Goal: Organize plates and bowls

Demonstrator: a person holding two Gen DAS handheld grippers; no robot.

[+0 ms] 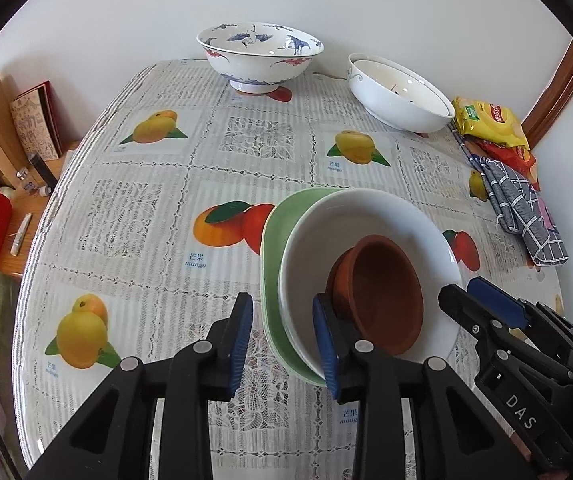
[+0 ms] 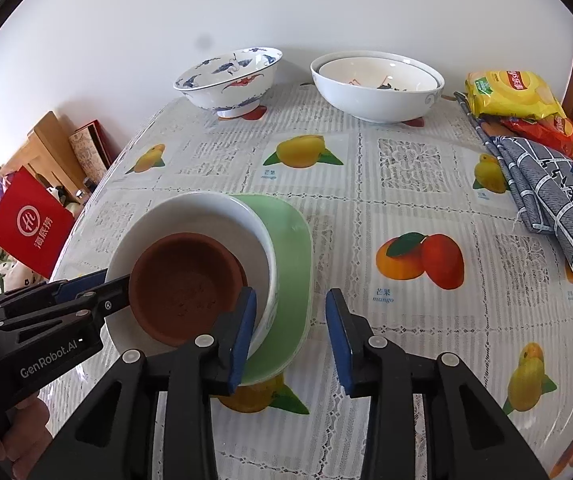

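A stack stands near the table's front: a green oval plate (image 1: 270, 248) (image 2: 294, 240), a white bowl (image 1: 366, 208) (image 2: 190, 208) on it, and a brown clay bowl (image 1: 382, 292) (image 2: 182, 276) inside that. My left gripper (image 1: 284, 344) is open and straddles the stack's left rims, one pad outside the plate and one inside the white bowl, without pressing. My right gripper (image 2: 290, 338) is open astride the opposite rims. Each gripper also shows in the other's view, the right gripper (image 1: 462, 290) and the left gripper (image 2: 110, 284).
A blue-and-white crane bowl (image 1: 258, 56) (image 2: 226, 84) and two nested white bowls (image 1: 394, 100) (image 2: 374, 96) stand at the back by the wall. Snack bags (image 2: 514, 92) and a grey checked cloth (image 2: 554, 200) lie at the right edge. A red bag (image 2: 30, 224) stands beyond the left edge.
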